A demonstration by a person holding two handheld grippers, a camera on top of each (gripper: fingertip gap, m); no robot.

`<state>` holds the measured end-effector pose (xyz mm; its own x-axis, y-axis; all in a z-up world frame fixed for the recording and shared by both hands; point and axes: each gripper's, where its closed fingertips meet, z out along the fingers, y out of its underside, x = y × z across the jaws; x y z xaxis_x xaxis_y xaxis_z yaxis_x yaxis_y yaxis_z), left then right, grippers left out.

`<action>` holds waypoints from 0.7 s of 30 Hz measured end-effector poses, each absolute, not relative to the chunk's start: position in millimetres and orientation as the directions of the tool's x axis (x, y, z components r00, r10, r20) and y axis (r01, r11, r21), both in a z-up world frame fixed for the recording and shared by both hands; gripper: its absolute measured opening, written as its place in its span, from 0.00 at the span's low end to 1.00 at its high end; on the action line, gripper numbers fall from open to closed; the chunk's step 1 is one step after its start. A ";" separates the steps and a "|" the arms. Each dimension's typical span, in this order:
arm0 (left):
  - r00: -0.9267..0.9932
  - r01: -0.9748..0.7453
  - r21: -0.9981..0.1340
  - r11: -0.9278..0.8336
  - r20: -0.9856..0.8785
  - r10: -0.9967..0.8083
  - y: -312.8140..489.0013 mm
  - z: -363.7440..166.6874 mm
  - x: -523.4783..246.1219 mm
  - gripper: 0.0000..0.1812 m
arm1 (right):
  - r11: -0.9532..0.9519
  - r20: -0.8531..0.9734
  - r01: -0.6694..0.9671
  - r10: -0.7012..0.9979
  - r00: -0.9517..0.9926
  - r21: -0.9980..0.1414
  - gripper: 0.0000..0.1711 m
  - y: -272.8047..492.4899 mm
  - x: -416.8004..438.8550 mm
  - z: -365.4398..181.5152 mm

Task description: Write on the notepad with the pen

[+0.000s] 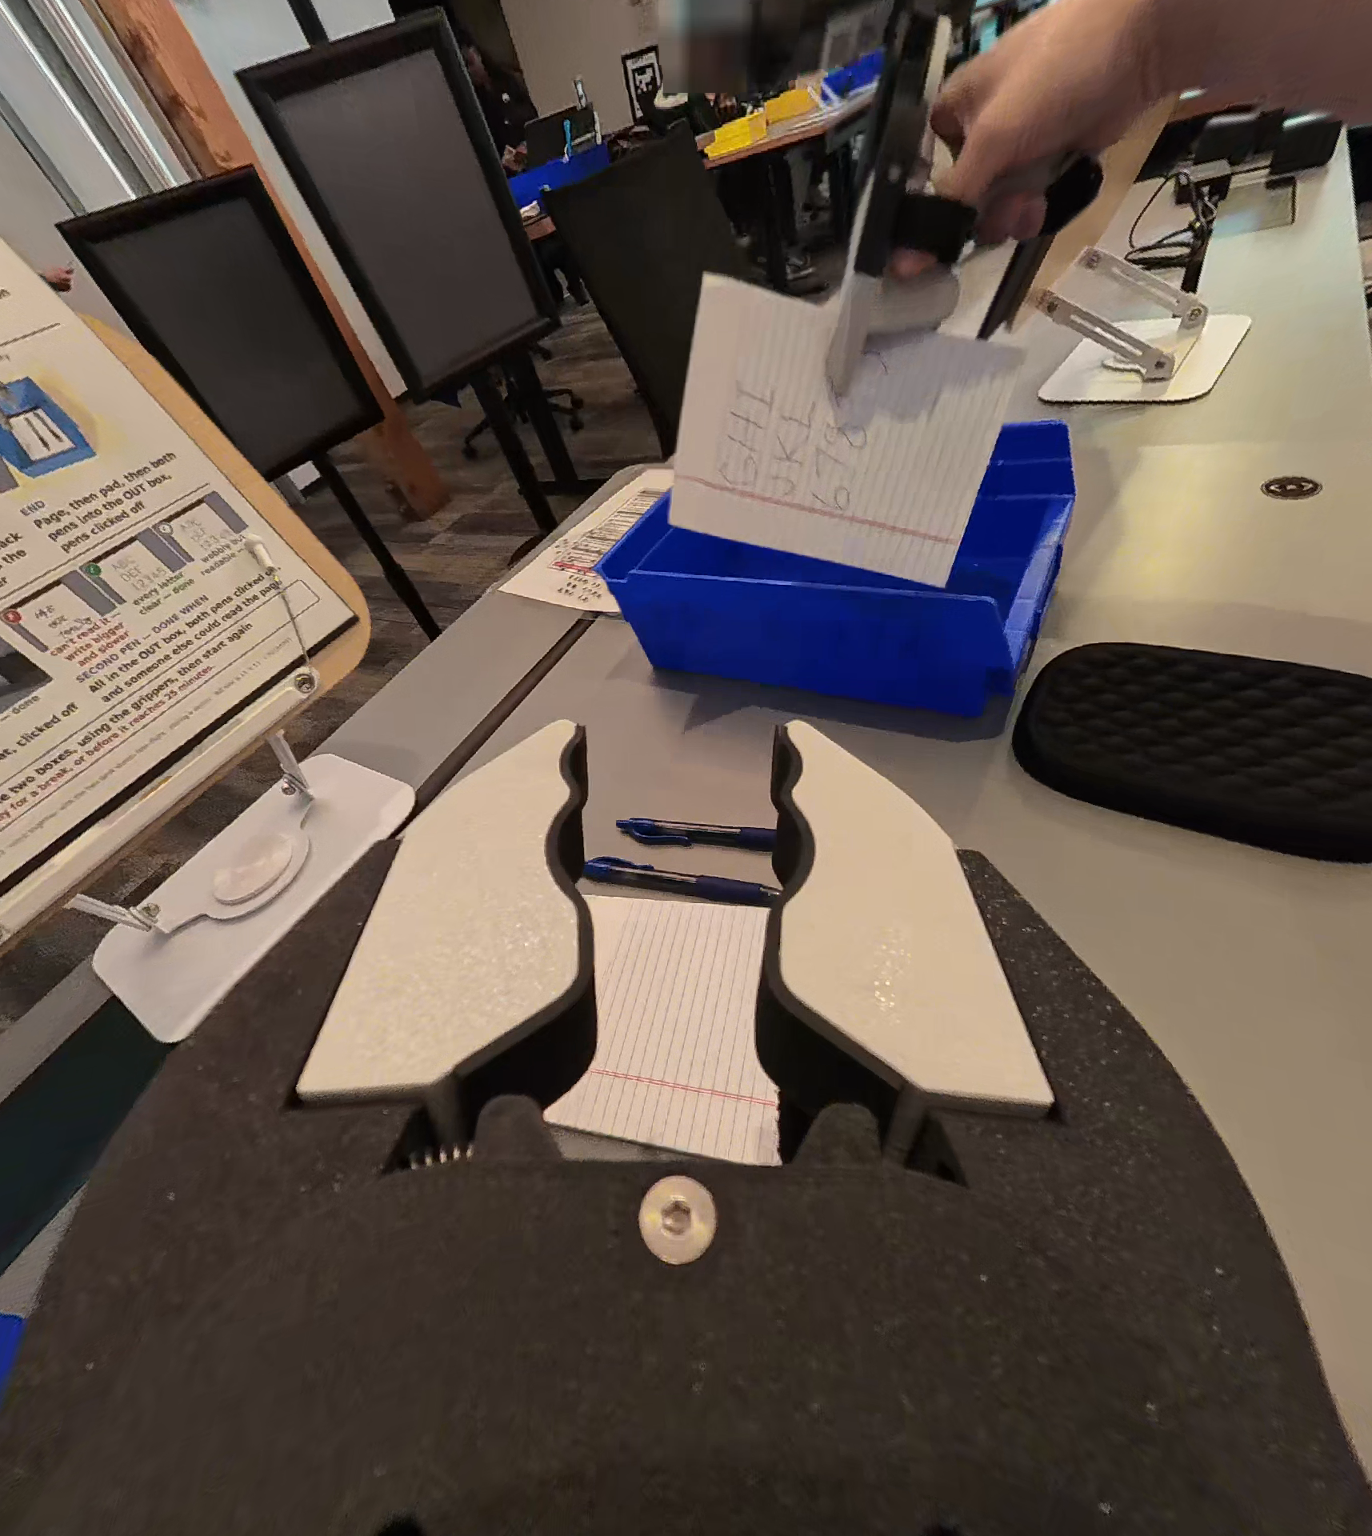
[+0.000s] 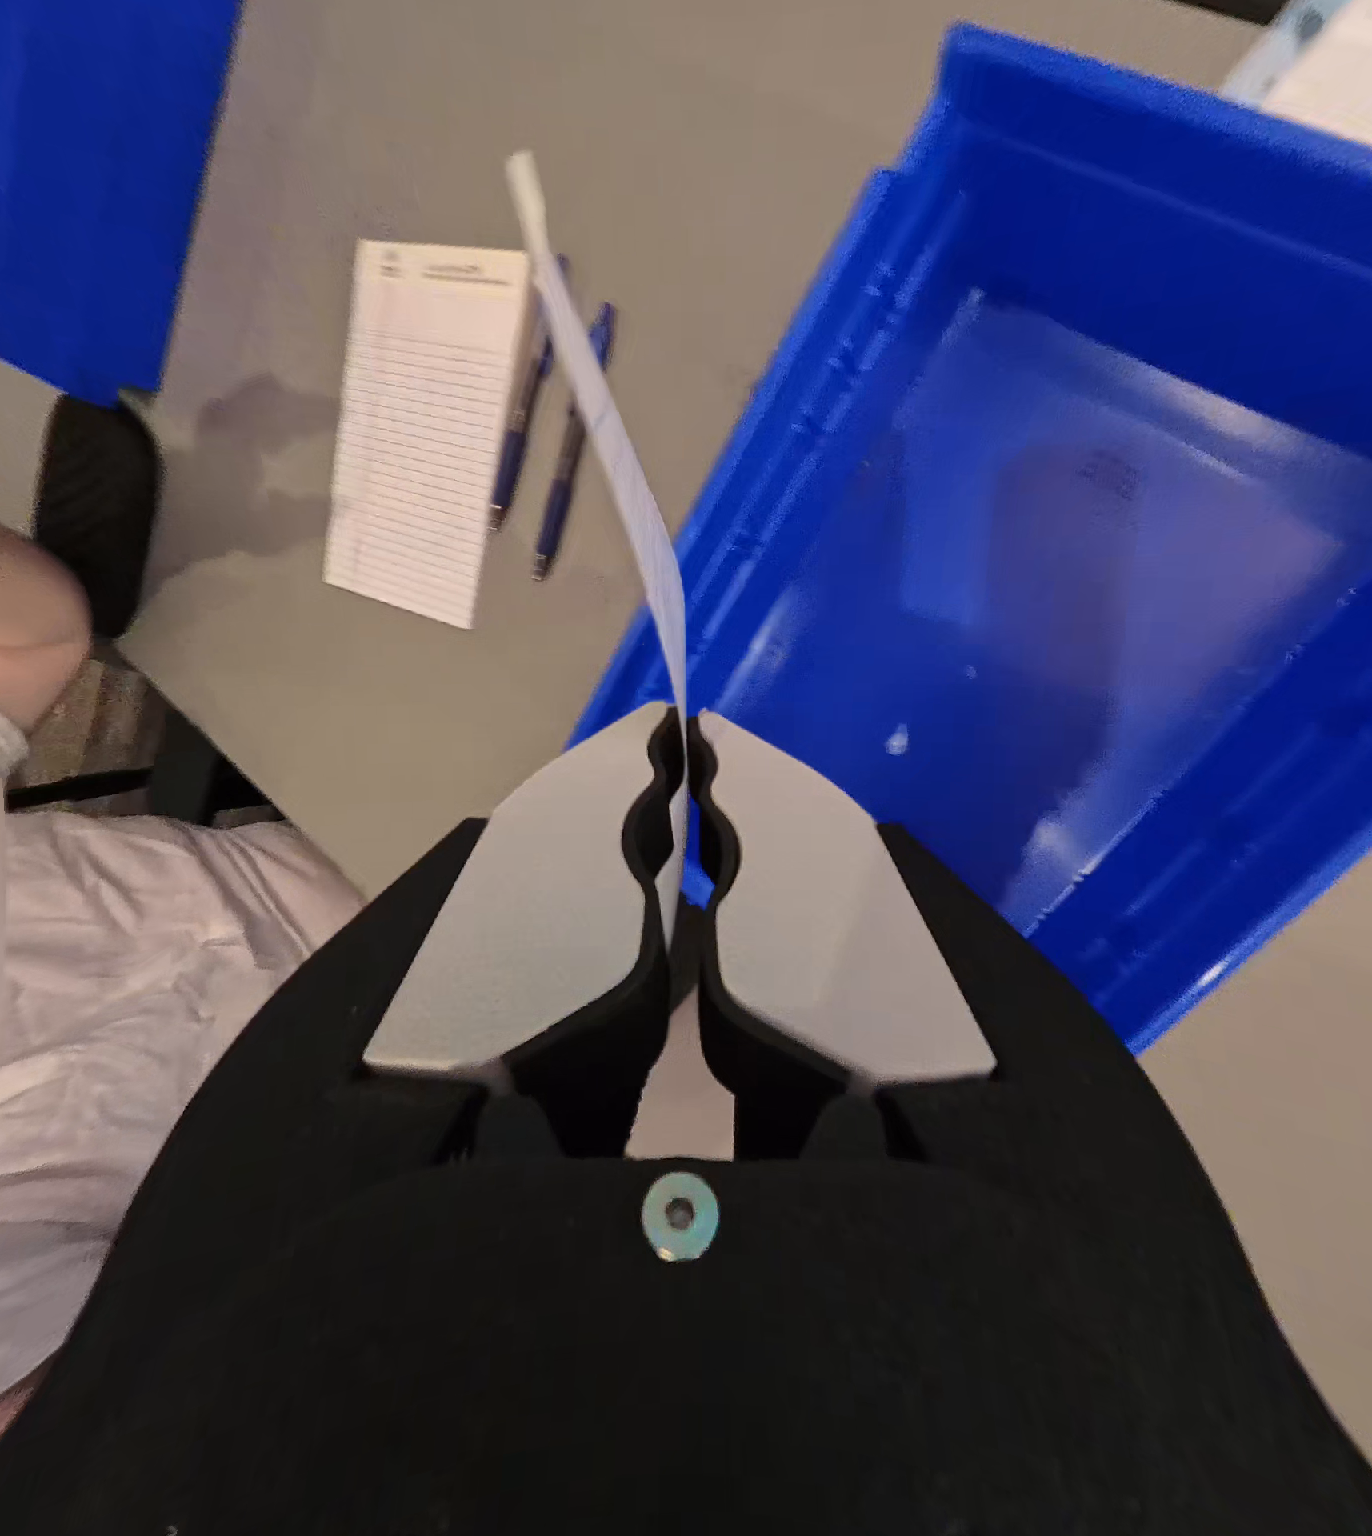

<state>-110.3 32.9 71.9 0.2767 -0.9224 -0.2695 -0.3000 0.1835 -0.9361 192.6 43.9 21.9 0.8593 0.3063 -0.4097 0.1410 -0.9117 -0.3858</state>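
Flanking the notepad (image 1: 678,1018), two pens (image 1: 695,834), perhaps touching.

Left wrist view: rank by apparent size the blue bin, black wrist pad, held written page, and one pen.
1. blue bin
2. black wrist pad and held page: look alike, unranked; the page hangs in the air
3. pen

A printed instruction board (image 1: 109,582) with black and red text and small pictures stands at left; a white label (image 1: 574,565) with a barcode and small print lies beside the blue bin (image 1: 815,640). The lifted sheet (image 1: 840,449) carries pencilled handwriting. The notepad (image 2: 425,432) has a small printed header, too blurred to read.
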 end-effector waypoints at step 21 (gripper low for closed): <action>0.282 -0.347 -0.926 0.153 -0.258 -0.924 46.9 55.6 -107.8 0.24 | -0.989 -0.390 -0.030 0.028 0.920 -0.142 0.00 69.4 238.6 -99.5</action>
<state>-107.8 46.9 55.6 0.2819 -0.9242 -0.2578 -0.3465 0.1525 -0.9256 238.6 69.4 -99.5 0.9203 0.0281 -0.3903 -0.0300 -0.9894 -0.1419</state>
